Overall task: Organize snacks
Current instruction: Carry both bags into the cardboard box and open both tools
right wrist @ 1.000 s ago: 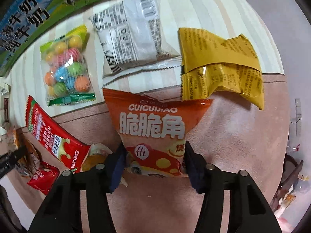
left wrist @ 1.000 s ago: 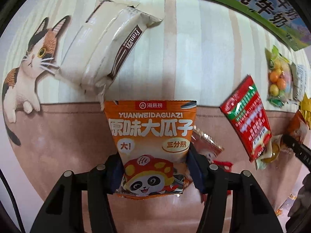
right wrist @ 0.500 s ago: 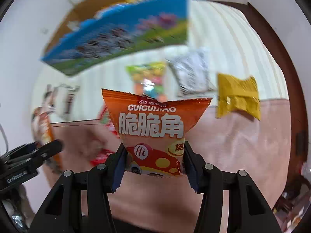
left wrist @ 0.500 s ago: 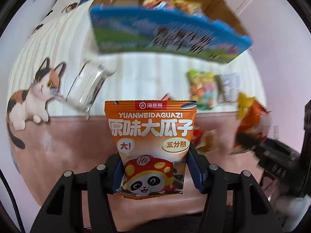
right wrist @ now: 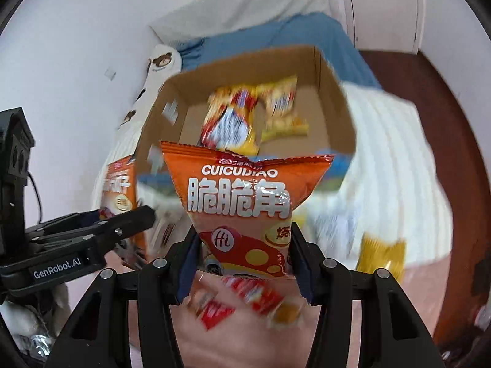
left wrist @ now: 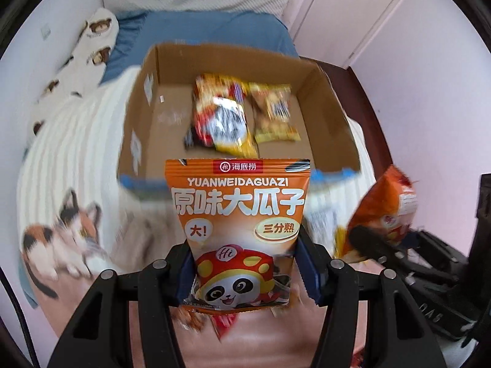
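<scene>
My left gripper is shut on an orange sunflower-seed packet with a panda on it, held upright in the air. My right gripper is shut on an orange crispy-horn snack bag, also lifted. An open cardboard box stands ahead on the bed, with two snack packets lying inside; it also shows in the right wrist view. Each gripper shows in the other's view, the right one to my right, the left one to my left.
Several loose snacks lie on the blanket below the grippers, with a yellow packet at the right. The blanket has a cat print. A blue sheet and a bear-print pillow lie behind the box.
Both grippers have risen and tilted up from the blanket with their packets. The box's inside has come into view.
</scene>
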The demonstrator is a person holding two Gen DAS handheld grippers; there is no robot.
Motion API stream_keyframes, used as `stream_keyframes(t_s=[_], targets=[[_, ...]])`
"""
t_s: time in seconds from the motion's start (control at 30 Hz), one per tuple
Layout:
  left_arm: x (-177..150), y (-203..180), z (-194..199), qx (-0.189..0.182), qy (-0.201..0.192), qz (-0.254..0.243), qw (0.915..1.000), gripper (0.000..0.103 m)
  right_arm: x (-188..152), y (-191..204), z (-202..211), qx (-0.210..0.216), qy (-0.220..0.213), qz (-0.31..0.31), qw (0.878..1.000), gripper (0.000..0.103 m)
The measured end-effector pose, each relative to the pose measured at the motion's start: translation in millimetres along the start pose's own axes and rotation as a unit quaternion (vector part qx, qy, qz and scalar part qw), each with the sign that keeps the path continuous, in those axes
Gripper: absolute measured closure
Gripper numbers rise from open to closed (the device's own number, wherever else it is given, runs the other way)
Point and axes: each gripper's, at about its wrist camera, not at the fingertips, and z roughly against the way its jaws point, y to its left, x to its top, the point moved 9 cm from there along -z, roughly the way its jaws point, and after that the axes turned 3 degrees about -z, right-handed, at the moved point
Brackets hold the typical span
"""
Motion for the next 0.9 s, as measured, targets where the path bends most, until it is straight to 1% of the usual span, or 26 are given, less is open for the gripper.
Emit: stream_keyframes(t_s=[0.1,0.2,0.33,0.47,0.6,0.67,0.73,0.9], targets=[[33,12,-11,0.024,-0.002,-0.002,0.9997,0.048,37,-6,-10,-0.017,-0.007,0.006,1.0,0.047],[59,27,-27,0.044,0.001,-0.002,0.999,0.048,70,-17,-26,-0.031,-0.002,0.003,1.0,0.047],[90,46,-50,0.062,0.015,0.003,0.998,0.048,100,-33,-52,-0.047,0.011,-0.005,0.999,0.047],[118,70,-81,0.074,0.041,0.013,0.9963,0.048,127,-50,-82,-0.06,0.028,-0.021,0.998,0.047],[139,90,-109,0.09,0.065,0.023,0.9936,0.048,151,-61,-112,-0.07,0.043,-0.025,0.996,0.047],[147,97,-121,0.091,0.077,0.029,0.9924,0.048,160,-64,-124,-0.075,0.049,-0.025,0.996,0.047],[154,104,-132,0.094,0.088,0.036,0.9911,0.048,169,-66,-134,-0.08,0.055,-0.024,0.995,0.047],[167,113,-152,0.103,0.106,0.034,0.9884,0.048,188,-68,-155,-0.092,0.059,-0.023,0.994,0.045]])
